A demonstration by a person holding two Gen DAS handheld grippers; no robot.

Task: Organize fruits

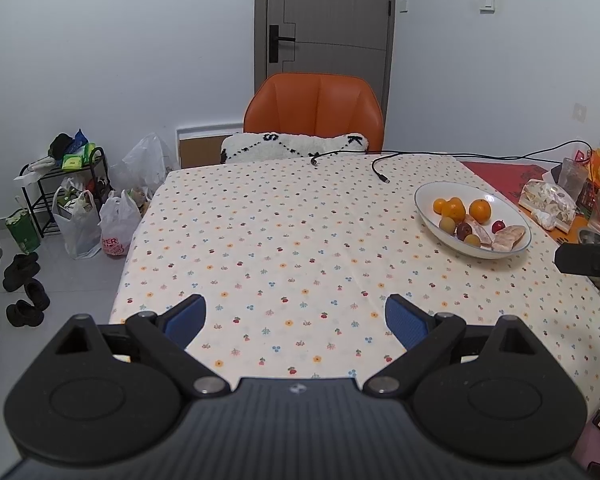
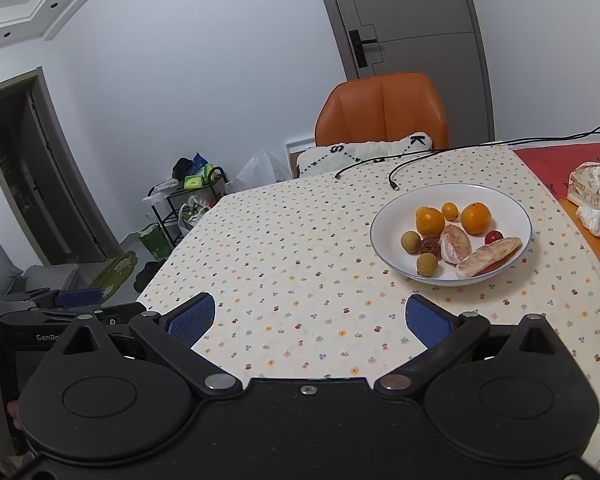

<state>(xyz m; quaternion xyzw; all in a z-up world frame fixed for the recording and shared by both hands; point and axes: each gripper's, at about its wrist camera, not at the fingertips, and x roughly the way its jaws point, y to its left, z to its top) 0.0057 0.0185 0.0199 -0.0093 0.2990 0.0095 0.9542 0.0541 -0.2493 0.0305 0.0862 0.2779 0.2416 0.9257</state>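
A white bowl (image 1: 428, 212) (image 2: 384, 220) stands on the right side of the table and holds the fruit: oranges (image 1: 480, 211) (image 2: 476, 218), pomelo segments (image 1: 509, 237) (image 2: 489, 257), small tan longans (image 2: 411, 241), a dark wrinkled fruit (image 2: 429, 246) and a small red fruit (image 1: 499, 225) (image 2: 493, 236). My left gripper (image 1: 296, 322) hovers open over the near table edge, well left of the bowl, with nothing between its blue pads. My right gripper (image 2: 310, 320) is open too, empty, just in front of the bowl. Part of the left gripper (image 2: 76, 300) shows at the left of the right wrist view.
The table (image 1: 284, 248) wears a flower-dotted cloth. An orange chair (image 1: 314, 110) with a white cushion stands behind it. Black cables (image 1: 384, 160) lie near the far edge. Packets and a tissue pack (image 1: 548, 200) crowd the right end. Bags, a rack (image 1: 60, 196) and shoes sit on the floor at left.
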